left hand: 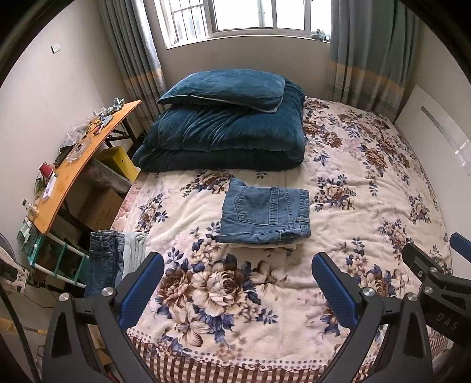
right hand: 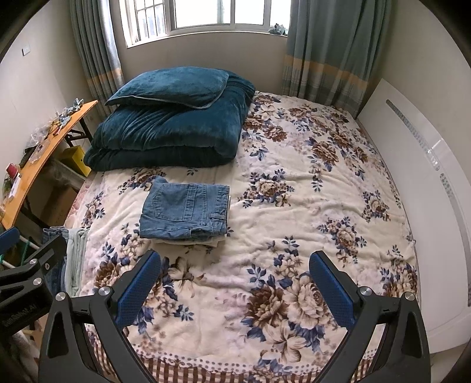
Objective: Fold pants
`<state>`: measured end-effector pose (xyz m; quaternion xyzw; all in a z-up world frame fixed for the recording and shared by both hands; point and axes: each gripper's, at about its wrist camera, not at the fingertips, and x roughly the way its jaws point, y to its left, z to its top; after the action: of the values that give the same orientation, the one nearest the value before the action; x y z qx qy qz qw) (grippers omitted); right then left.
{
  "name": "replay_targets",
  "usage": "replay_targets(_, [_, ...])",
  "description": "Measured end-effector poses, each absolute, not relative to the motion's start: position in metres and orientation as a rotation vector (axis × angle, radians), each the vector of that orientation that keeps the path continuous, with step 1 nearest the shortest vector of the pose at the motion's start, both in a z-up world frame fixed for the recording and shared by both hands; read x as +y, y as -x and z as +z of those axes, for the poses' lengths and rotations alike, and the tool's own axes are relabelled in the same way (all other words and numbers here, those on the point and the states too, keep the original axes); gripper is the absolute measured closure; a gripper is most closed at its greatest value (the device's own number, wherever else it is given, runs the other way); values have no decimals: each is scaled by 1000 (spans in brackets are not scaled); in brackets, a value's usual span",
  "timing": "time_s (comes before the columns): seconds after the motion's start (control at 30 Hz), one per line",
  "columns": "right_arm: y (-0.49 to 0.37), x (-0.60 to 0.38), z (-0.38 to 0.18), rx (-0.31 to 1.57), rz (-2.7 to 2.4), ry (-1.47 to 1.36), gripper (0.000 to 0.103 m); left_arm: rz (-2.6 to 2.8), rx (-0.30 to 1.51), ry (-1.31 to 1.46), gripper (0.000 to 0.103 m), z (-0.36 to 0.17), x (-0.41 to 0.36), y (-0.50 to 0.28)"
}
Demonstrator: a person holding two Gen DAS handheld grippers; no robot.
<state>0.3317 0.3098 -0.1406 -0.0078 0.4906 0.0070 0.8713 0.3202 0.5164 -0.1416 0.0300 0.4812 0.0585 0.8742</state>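
The left gripper (left hand: pixel 238 290) is being held above the near end of the bed, its blue-padded fingers (left hand: pixel 141 290) spread wide with nothing between them. The right gripper (right hand: pixel 235 290) is being held just beside it in the same way, jaws wide apart and empty over the floral bedspread (right hand: pixel 294 206); part of it is also being seen at the right edge of the left wrist view.

Beyond both tools, folded blue jeans (left hand: pixel 265 212) are lying flat on the bedspread, back pocket upward, resting on top of a pale folded garment (left hand: pixel 265 246) whose edge is showing beneath them. Neither gripper is touching the stack.

More pants (left hand: pixel 117 259), dark denim and pale ones, are hanging over the left edge of the bed. Farther back, a dark teal pillow (left hand: pixel 226 88) is lying on a folded teal quilt (left hand: pixel 223 138) below the window (left hand: pixel 247 14). A cluttered wooden desk (left hand: pixel 73 168) is standing along the left wall.
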Motion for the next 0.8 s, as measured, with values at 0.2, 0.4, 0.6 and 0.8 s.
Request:
replay_targets(0.2, [-332, 310, -141, 1026, 17, 18, 0, 124, 1004, -61, 0, -142, 517, -319])
replay_targets(0.4, [-330, 310, -140, 1027, 20, 15, 0, 122, 1005, -62, 0, -142, 516, -320])
replay_targets(0.6, [-330, 313, -138, 1029, 22, 5, 0, 133, 1006, -67, 0, -143, 515, -317])
replay_targets(0.8, [-330, 315, -137, 1032, 25, -4, 0, 141, 1005, -62, 0, -142, 513, -310])
